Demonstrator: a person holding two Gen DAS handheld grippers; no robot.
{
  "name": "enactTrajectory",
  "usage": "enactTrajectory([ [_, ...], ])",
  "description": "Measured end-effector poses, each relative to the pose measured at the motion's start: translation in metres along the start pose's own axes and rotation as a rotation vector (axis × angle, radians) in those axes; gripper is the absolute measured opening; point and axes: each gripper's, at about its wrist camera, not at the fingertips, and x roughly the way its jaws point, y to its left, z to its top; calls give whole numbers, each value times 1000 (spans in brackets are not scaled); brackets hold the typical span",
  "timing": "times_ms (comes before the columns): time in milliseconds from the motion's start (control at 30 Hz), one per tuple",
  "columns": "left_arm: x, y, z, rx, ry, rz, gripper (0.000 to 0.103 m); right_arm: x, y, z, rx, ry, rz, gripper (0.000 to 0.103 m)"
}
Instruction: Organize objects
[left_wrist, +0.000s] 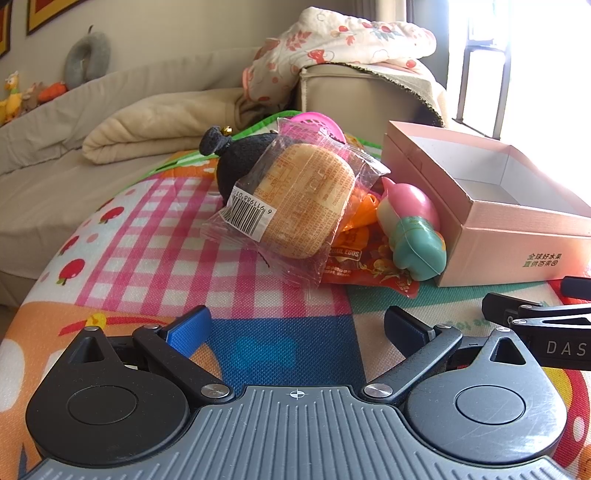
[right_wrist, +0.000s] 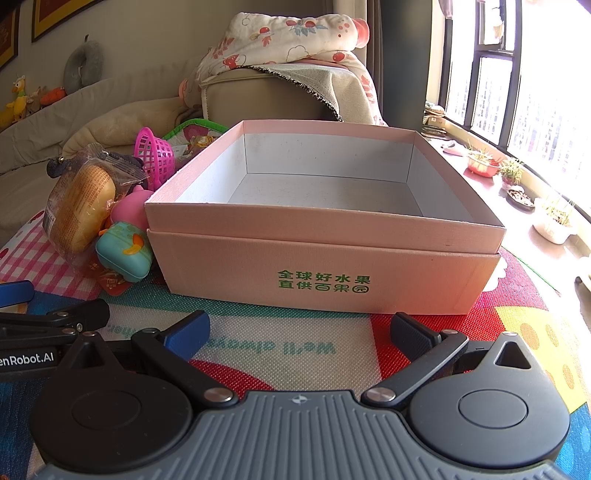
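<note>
Right wrist: pink box empty, open-topped.

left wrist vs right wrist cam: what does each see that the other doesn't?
Left wrist only: the barcode on the wrapped bun, and the red snack packet in full under the pile.

Right wrist only: the pink box's whole empty inside, the windowsill plant pots, and the mat's printed lettering.

Both: the wrapped bun, the black plush, the pink basket, the pink and teal toy, the pink box, and the sofa with the floral blanket. Each view shows its own claw open and empty, left claw, right claw.
</note>
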Motion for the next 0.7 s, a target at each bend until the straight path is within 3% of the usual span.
enactTrajectory([
  [700,-3,2,-4,5,-1,-3,102,1,-4,3,9,8,19,103],
])
